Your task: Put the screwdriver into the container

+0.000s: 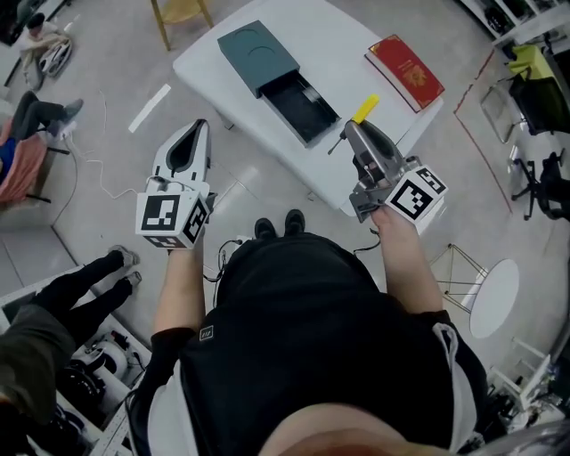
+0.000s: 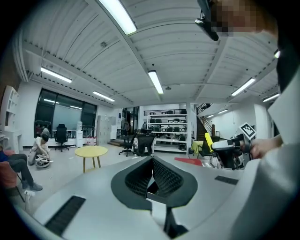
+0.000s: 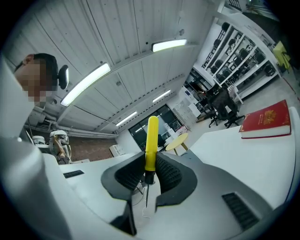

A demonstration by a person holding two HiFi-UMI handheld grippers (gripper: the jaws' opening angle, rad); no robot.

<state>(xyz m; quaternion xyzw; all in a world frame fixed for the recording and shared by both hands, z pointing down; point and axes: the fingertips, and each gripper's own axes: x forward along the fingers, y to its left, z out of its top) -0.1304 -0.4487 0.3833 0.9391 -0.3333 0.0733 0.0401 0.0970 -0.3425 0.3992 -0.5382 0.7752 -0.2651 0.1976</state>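
Note:
The screwdriver (image 1: 365,109) has a yellow handle and a thin dark shaft. My right gripper (image 1: 349,132) is shut on it, over the near edge of the white table (image 1: 343,40). In the right gripper view the screwdriver (image 3: 151,138) stands upright between the jaws, handle up, tip pointing down. The container (image 1: 274,78) is a dark teal box with its drawer pulled open, lying on the table just left of the right gripper. My left gripper (image 1: 199,126) hangs over the floor left of the table, shut and empty (image 2: 152,161).
A red book (image 1: 405,71) lies on the table's far right corner. A yellow stool (image 1: 183,11) stands beyond the table. People sit at the left edge (image 1: 36,116); another person's legs (image 1: 85,280) are at the lower left. Chairs (image 1: 539,93) and a small round table (image 1: 494,298) stand on the right.

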